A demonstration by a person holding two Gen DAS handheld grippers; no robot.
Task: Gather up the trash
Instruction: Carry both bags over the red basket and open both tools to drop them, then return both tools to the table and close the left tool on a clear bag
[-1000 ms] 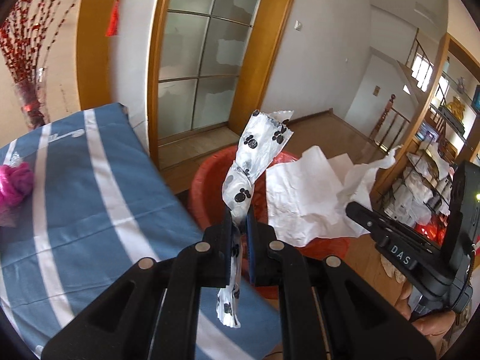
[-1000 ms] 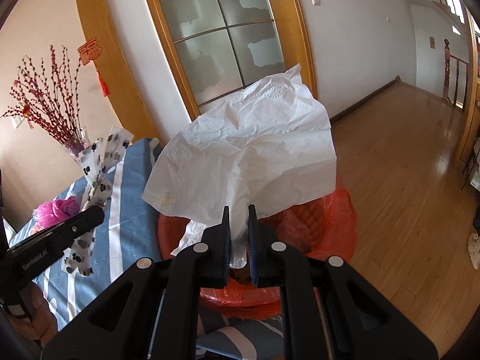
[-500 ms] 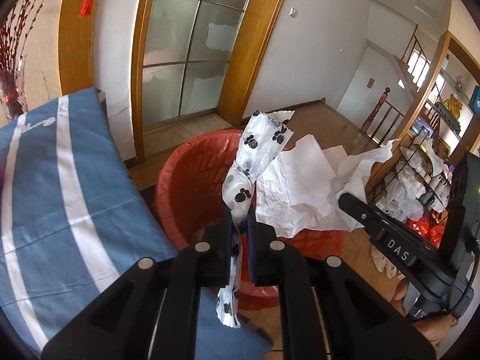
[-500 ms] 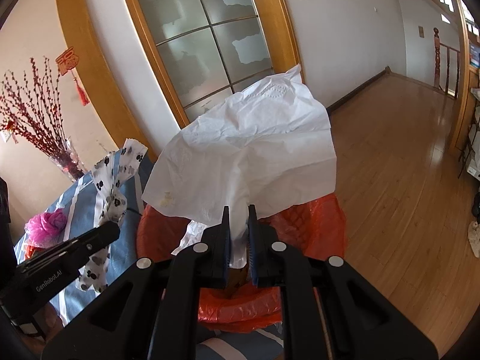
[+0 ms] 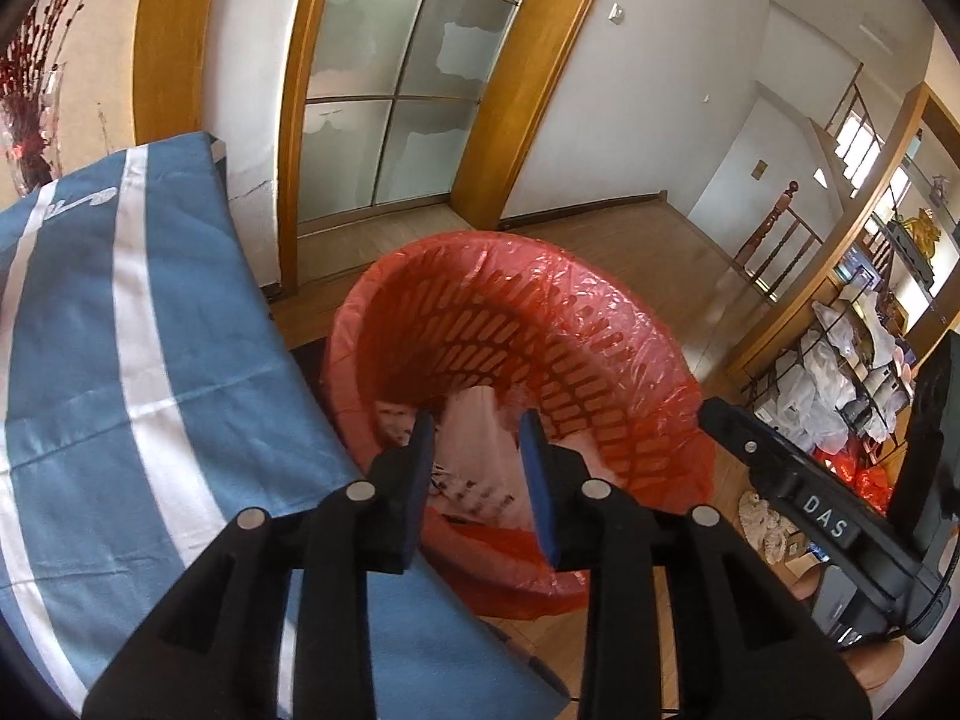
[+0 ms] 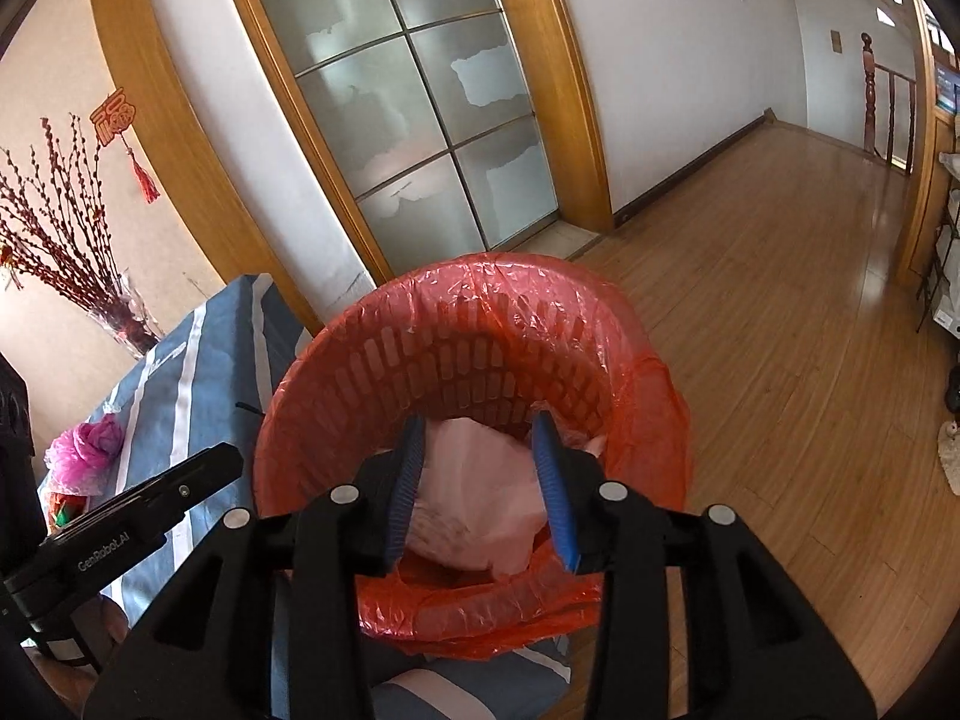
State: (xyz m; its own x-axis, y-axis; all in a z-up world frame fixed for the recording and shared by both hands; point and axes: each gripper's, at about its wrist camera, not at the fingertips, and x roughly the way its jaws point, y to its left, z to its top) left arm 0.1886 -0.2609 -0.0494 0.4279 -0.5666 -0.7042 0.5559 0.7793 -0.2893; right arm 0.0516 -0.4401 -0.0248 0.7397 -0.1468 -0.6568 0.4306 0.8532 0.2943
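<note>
- We find the left tongs and right tongs both spread apart and empty, held over the red basket
- White paper lies inside the basket; a spotted wrapper lies beside it, blurred
- A second ago each pair of tongs was clamped on one piece above the basket; both pieces have since dropped in
- Judged part done: a pink bundle remains on the striped bench, far left, well apart from the basket
- We judge that bundle the next pickup
</note>
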